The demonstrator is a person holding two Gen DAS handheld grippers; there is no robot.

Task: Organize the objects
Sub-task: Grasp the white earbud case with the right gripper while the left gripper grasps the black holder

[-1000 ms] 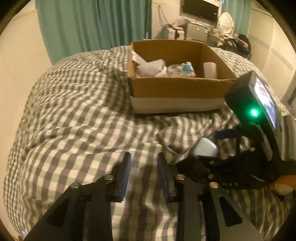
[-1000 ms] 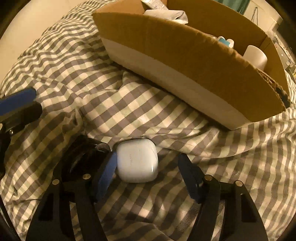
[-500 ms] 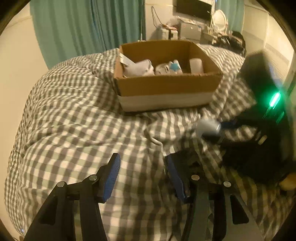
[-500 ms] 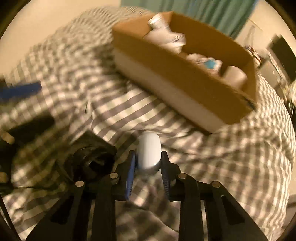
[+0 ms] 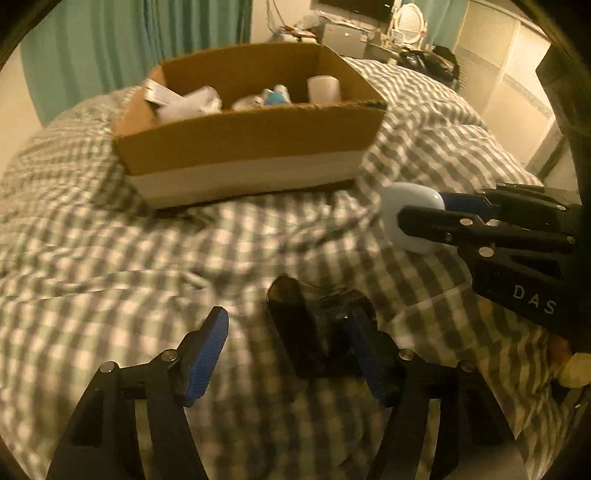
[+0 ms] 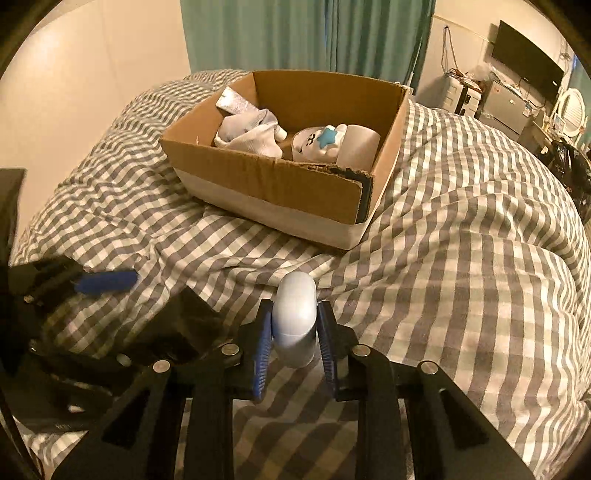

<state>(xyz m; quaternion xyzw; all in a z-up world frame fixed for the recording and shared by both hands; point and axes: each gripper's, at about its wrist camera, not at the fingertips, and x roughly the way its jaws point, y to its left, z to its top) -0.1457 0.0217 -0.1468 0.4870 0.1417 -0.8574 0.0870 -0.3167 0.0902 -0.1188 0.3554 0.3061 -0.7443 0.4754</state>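
My right gripper [image 6: 294,334] is shut on a white earbud case [image 6: 295,314] and holds it above the checked bedspread; the case also shows in the left wrist view [image 5: 410,218]. A cardboard box [image 6: 266,184] stands on the bed beyond it, holding white socks [image 6: 251,134], a white plush with a blue star [image 6: 319,144] and a white roll [image 6: 360,149]. The box also shows in the left wrist view [image 5: 243,147]. My left gripper [image 5: 286,343] is open, its fingers either side of a black object [image 5: 310,325] that lies on the bedspread.
The checked bedspread [image 6: 461,240] is rumpled into folds around the box. Teal curtains [image 6: 295,33] hang behind the bed. A TV and cluttered shelves [image 6: 517,81] stand at the far right.
My right gripper closed on the earbud case and lifted it off the bed. My left gripper opened wider and moved over to the black object.
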